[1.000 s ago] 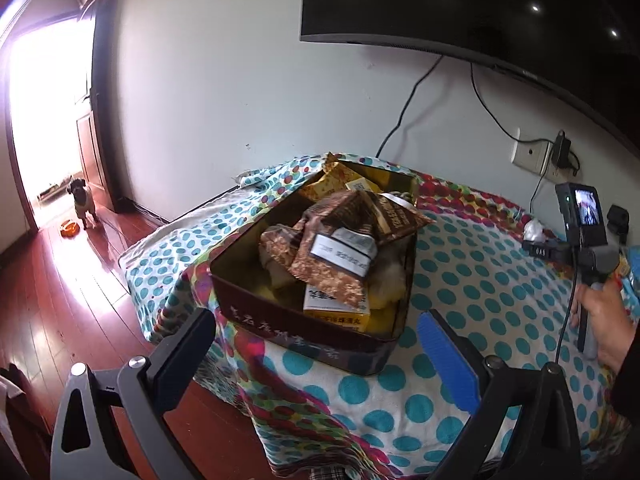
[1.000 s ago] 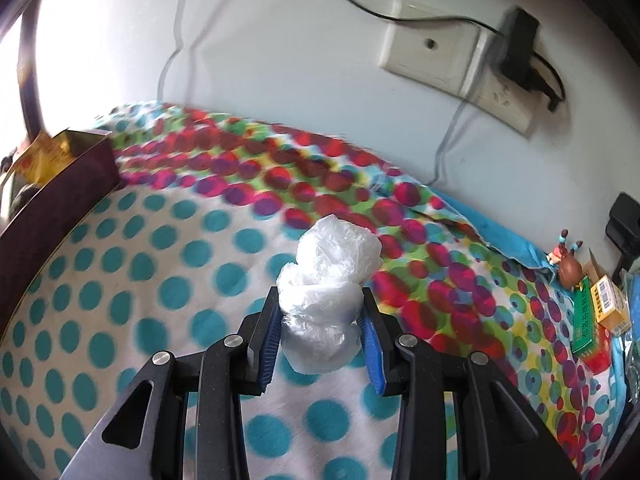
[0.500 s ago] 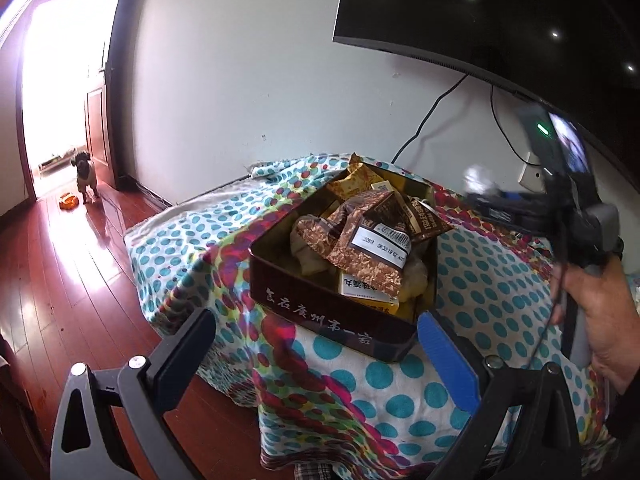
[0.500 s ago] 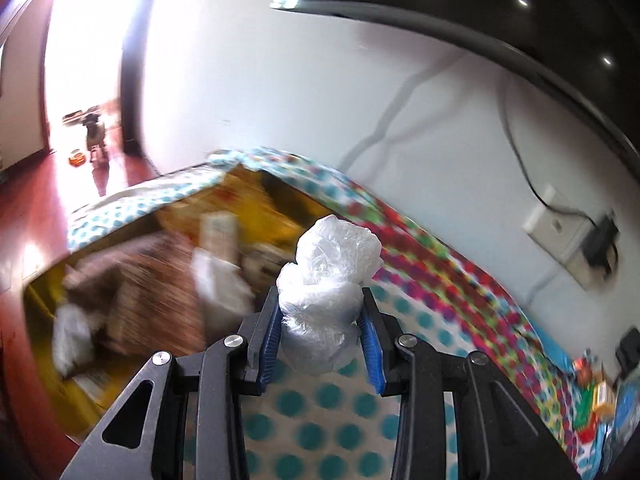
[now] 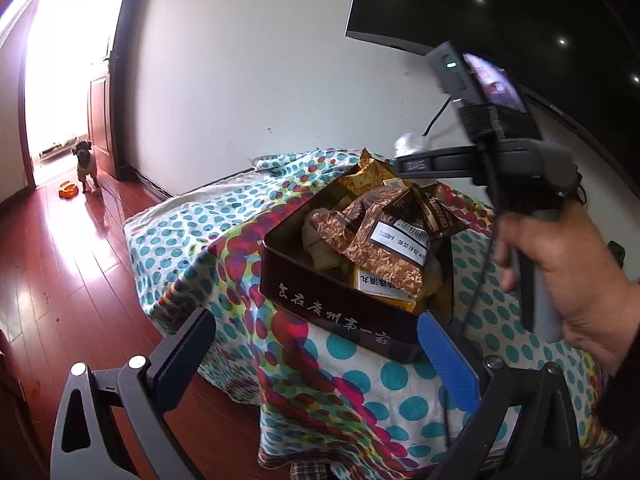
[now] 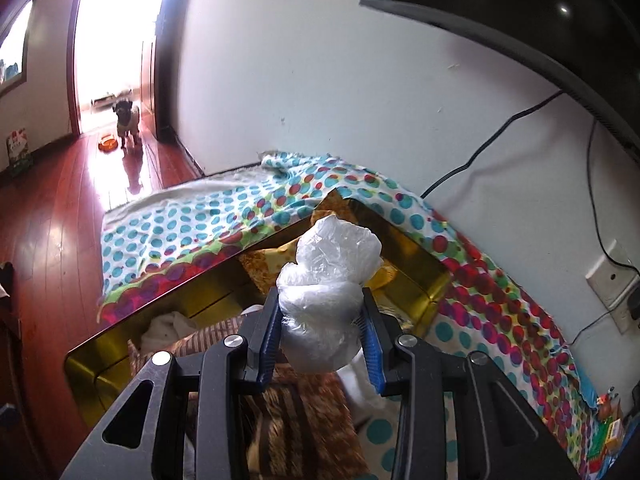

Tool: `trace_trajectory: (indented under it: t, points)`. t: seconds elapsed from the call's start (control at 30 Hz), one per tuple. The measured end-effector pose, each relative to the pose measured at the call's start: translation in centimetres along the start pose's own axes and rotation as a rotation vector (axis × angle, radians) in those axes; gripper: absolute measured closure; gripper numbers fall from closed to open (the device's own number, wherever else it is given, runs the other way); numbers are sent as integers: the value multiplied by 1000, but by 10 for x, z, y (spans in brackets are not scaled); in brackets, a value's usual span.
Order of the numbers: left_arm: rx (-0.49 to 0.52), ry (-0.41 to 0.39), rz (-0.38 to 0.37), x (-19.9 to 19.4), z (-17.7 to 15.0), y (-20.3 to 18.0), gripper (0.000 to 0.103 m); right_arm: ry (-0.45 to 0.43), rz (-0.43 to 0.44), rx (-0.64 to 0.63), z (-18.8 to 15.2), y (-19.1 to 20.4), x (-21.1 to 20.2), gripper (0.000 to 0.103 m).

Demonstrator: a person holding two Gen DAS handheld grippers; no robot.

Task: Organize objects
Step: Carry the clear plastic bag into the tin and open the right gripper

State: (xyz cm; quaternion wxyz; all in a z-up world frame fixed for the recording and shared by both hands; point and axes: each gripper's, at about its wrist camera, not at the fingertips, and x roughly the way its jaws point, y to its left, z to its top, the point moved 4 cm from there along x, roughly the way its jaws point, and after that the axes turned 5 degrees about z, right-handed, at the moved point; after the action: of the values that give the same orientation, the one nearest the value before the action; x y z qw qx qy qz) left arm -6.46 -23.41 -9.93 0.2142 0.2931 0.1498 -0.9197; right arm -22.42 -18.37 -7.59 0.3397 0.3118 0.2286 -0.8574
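A dark tin box with a gold inside sits on a polka-dot cloth and holds several brown and yellow snack packets. My right gripper is shut on a crumpled clear plastic bag and holds it above the box; the bag shows small and white in the left wrist view. My left gripper is open and empty, in front of the box's near corner.
A wall socket with cables sits on the white wall. A dark TV hangs above. Small boxes lie at the cloth's far right. A small dog stands by an orange bowl on the red wooden floor.
My right gripper has carried the plastic bag from the cloth at the right leftward to above the open box. My left gripper has drawn back a little from the box.
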Motion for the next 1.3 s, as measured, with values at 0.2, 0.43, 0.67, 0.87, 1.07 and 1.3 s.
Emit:
trace_trajectory:
  t: [0.2, 0.43, 0.67, 0.87, 1.07, 1.3]
  points:
    - [-16, 24, -15, 8, -1, 2, 0, 44, -15, -22, -1, 12, 26, 68]
    - [6, 40, -20, 13, -4, -3, 0, 69, -25, -25, -4, 14, 46, 69]
    - [10, 40, -20, 14, -5, -4, 0, 84, -19, -9, -5, 12, 53, 67]
    - [17, 34, -19, 12, -5, -5, 0, 80, -40, -1, -5, 12, 54, 63]
    - [16, 38, -18, 14, -6, -5, 0, 93, -60, 7, -5, 9, 55, 33]
    - [22, 32, -19, 14, -5, -5, 0, 96, -86, -21, -5, 12, 53, 7]
